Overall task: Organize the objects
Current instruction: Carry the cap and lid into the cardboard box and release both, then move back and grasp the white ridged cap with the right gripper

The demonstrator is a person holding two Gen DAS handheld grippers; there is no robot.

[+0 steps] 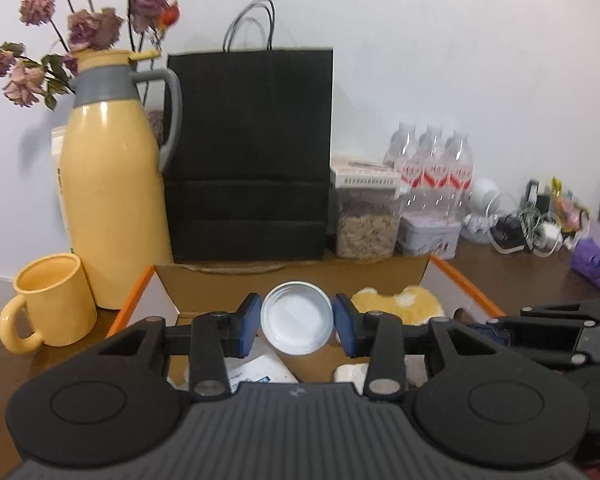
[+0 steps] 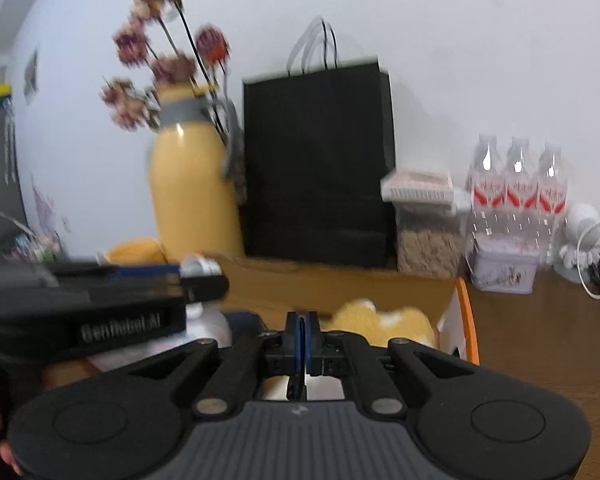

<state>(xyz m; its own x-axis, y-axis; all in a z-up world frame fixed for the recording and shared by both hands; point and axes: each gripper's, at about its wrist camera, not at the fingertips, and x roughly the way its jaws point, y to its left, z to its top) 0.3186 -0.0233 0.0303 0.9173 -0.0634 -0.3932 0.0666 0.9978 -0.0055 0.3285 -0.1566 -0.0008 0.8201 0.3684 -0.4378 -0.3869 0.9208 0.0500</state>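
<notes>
My left gripper (image 1: pixel 298 322) is shut on a round white lid (image 1: pixel 297 317), held by its rim above an open cardboard box (image 1: pixel 292 276) with orange edges. In the box lie a yellow fluffy toy (image 1: pixel 398 306), a white packet (image 1: pixel 260 372) and a white lump (image 1: pixel 352 372). My right gripper (image 2: pixel 302 332) is shut and empty, above the same box (image 2: pixel 340 284) near the yellow toy (image 2: pixel 384 320). The left gripper shows at the left of the right wrist view (image 2: pixel 202 276), with the lid edge-on between its fingers.
Behind the box stand a yellow thermos jug (image 1: pixel 112 184) with dried flowers, a yellow mug (image 1: pixel 48 304), a black paper bag (image 1: pixel 252 152), a clear cereal container (image 1: pixel 366 216), several water bottles (image 1: pixel 436 168), a tin (image 1: pixel 428 236) and tangled cables (image 1: pixel 532 228) on the wooden table.
</notes>
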